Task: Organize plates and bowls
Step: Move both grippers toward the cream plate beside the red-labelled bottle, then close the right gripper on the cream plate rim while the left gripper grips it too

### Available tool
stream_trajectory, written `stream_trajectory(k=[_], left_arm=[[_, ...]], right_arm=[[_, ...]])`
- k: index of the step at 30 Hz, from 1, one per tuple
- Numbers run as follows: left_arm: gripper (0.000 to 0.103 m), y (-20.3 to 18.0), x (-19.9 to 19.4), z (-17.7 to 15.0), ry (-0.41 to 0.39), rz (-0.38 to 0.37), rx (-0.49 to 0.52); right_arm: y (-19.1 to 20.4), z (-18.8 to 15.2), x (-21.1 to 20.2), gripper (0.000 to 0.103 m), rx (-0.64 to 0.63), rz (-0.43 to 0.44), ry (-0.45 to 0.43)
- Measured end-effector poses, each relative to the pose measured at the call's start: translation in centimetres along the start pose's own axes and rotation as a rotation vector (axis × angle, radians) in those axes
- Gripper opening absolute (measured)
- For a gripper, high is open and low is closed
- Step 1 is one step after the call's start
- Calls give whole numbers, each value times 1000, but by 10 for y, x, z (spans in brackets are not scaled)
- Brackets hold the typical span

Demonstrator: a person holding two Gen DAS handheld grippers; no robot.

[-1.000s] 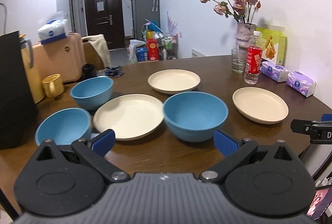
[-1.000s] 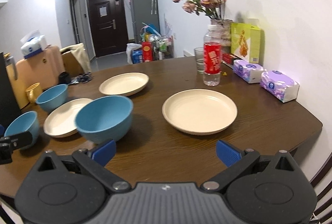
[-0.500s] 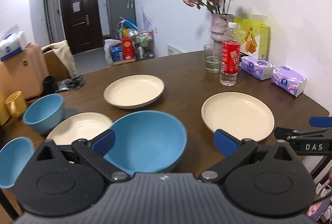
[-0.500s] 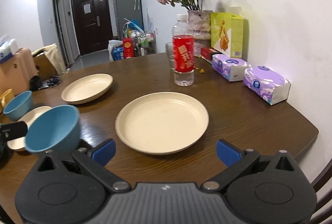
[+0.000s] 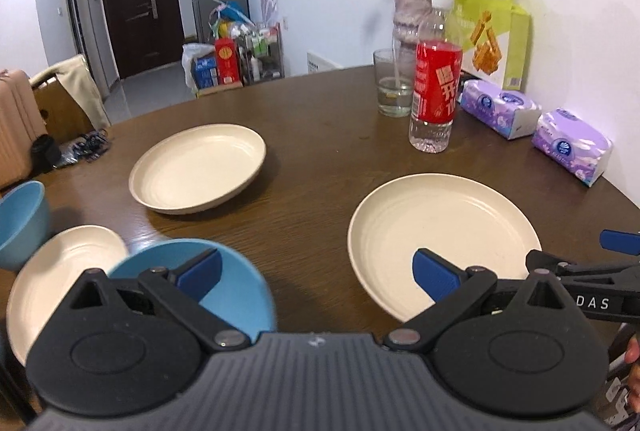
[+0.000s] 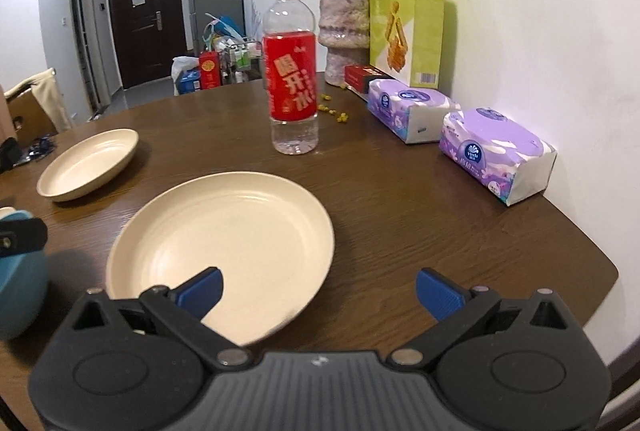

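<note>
Two hand-held grippers, both with jaws spread wide and grasping nothing, hover over a wooden table [image 5: 320, 135]: the left gripper [image 5: 316, 273] above a blue bowl [image 5: 236, 295], the right gripper [image 6: 318, 289] at a cream plate [image 6: 224, 235].

Three shallow cream plates lie upright on the brown table [image 5: 328, 135]: the near plate [image 5: 442, 237], the far plate [image 5: 198, 167], the left plate [image 5: 60, 271]. A blue bowl [image 5: 236, 295] overlaps the left plate; another blue bowl [image 5: 22, 223] sits at the table's left edge.
</note>
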State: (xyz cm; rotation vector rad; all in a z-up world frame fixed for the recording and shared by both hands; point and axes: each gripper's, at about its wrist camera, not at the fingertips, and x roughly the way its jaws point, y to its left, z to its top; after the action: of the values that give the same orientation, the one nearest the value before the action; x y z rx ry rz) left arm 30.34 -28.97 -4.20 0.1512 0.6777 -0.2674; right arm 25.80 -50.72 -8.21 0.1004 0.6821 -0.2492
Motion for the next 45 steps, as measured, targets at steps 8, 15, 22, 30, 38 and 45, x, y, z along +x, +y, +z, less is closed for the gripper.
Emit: stream_trajectory(k=[8,15,22,30,38,45], left_arm=[[103,-15,47,8,72,28,-29],[103,-24,73,14,110,37,-80],[92,-26,96,21,163,43,-122],[82,-24,110,28,179,62,-130],[76,-32,107,35,143,86,-94],[72,-42,108,38,125,70,-67]], right_arm=[[-10,11,42,100,-14,-23,10],[-13,12,61,92,-7,-21,12],[-17,14,72,82,26,5,5],[-17,15,79,73,57,24,11],[-19,14,83,71,84,18,15],[-24,14,83,69,101,11,15]])
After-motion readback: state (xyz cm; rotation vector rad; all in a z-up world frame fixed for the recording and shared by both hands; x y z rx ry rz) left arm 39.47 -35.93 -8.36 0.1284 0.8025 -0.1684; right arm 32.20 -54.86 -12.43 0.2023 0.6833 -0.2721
